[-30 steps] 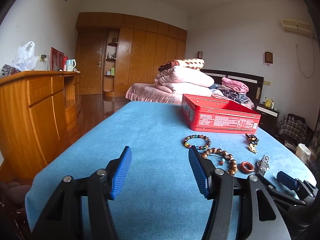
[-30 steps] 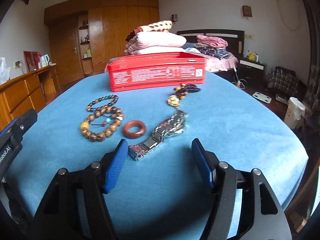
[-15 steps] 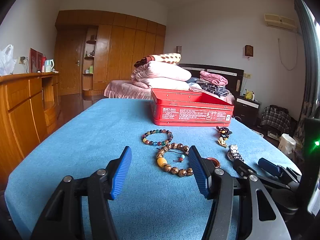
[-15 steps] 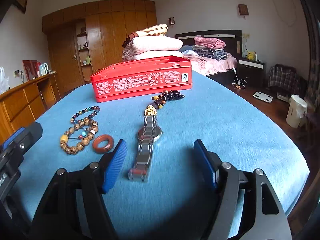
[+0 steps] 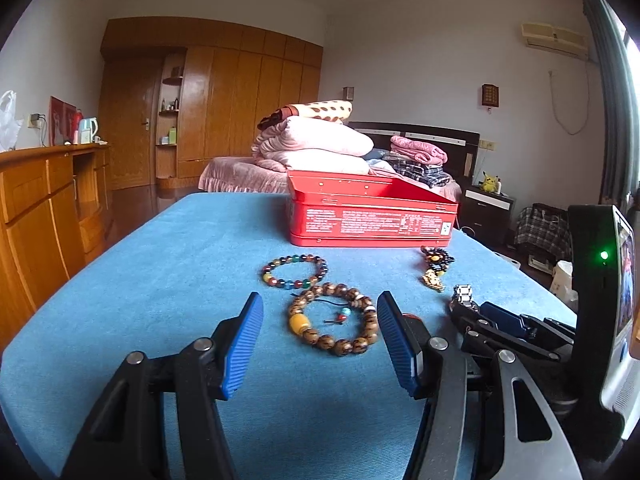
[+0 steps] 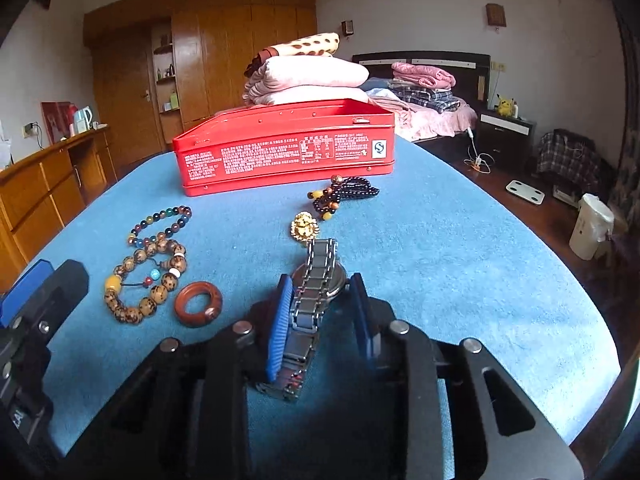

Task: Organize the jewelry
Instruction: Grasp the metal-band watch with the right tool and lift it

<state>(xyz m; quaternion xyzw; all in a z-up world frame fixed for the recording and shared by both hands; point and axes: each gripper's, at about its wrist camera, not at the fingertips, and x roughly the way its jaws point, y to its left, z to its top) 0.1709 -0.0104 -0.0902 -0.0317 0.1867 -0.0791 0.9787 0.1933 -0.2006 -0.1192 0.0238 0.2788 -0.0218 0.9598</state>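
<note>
My right gripper has its jaws narrowed around a metal watch that lies on the blue cloth; the left pad touches the band, while a small gap shows at the right pad. My left gripper is open, its jaws either side of a brown wooden bead bracelet lying on the cloth. A coloured bead bracelet lies beyond it. A red-brown ring lies left of the watch. A dark bead necklace with a gold pendant lies near the open red tin.
The blue-covered table drops off at the right to a wooden floor with a white bin. A wooden dresser stands at the left. A bed with folded bedding is behind the tin.
My right gripper moved forward over the watch and its jaws narrowed around it. My left gripper moved forward so the wooden bead bracelet now lies between its open jaws.
</note>
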